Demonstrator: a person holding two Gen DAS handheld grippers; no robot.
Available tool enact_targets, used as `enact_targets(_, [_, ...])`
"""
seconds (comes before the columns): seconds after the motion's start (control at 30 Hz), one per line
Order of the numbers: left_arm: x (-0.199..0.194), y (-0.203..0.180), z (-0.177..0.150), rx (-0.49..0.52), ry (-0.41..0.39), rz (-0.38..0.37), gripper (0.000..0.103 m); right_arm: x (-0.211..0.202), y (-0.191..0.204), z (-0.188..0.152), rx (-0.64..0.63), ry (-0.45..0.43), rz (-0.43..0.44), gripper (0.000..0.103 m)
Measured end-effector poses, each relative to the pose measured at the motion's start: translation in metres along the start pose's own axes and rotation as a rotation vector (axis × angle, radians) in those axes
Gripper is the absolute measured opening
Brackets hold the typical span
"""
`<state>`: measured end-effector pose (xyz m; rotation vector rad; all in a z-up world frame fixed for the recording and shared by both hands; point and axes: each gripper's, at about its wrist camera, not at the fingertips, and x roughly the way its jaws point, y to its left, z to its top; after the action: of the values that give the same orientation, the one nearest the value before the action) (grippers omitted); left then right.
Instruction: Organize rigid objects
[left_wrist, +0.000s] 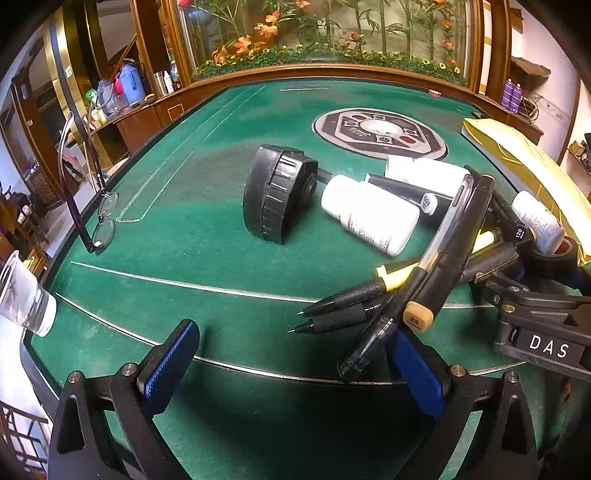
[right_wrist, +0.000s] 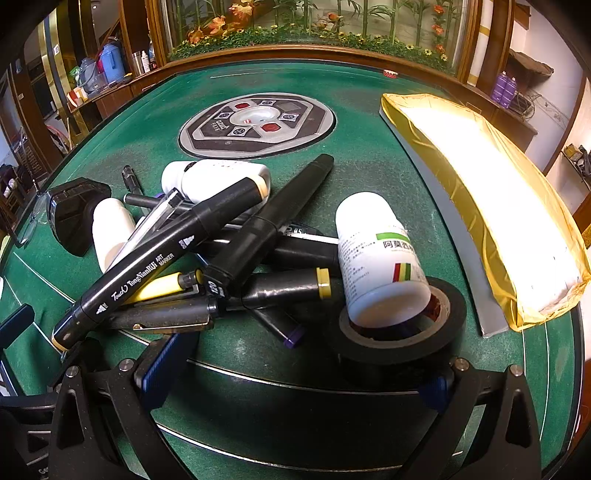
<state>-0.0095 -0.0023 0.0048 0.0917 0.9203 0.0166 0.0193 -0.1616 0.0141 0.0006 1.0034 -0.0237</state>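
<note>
A heap of black markers and pens (right_wrist: 221, 258) lies on the green felt table (right_wrist: 369, 158); a long art marker (right_wrist: 166, 258) rests on top. A white pill bottle (right_wrist: 376, 258) leans on a black tape roll (right_wrist: 402, 339). My right gripper (right_wrist: 299, 376) is open just in front of the heap, its right finger beside the tape roll. In the left wrist view, my left gripper (left_wrist: 295, 369) is open over bare felt, with pen tips (left_wrist: 325, 314) by its right finger. A black ribbed cap (left_wrist: 275, 195) and a white bottle (left_wrist: 369, 214) lie beyond.
A gold-wrapped package (right_wrist: 480, 203) lies along the right side. A round control panel (right_wrist: 255, 122) sits in the table's middle. Eyeglasses (left_wrist: 105, 221) and a clear plastic cup (left_wrist: 22, 295) are at the left edge. A wooden rail borders the far side.
</note>
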Motion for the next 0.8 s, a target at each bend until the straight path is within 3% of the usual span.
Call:
enact_targets(0.27, [-0.004, 0.005, -0.002, -0.012, -0.014, -0.036, 0.103, 0.001, 0.000, 0.000, -0.014, 0.001, 0.006, 0.103])
enact_targets(0.4, [-0.008, 0.009, -0.004, -0.024, -0.011, -0.016, 0.103, 0.001, -0.009, -0.002, -0.188, 0.019, 0.126, 0.103])
enact_targets(0.63, [-0.027, 0.025, 0.010, -0.041, -0.045, -0.020, 0.103, -0.017, -0.052, -0.016, -0.255, 0.027, 0.301, 0.103])
enact_targets(0.8, [-0.030, 0.031, 0.034, -0.033, -0.078, 0.008, 0.103, -0.047, -0.070, -0.028, -0.288, -0.087, 0.360, 0.103])
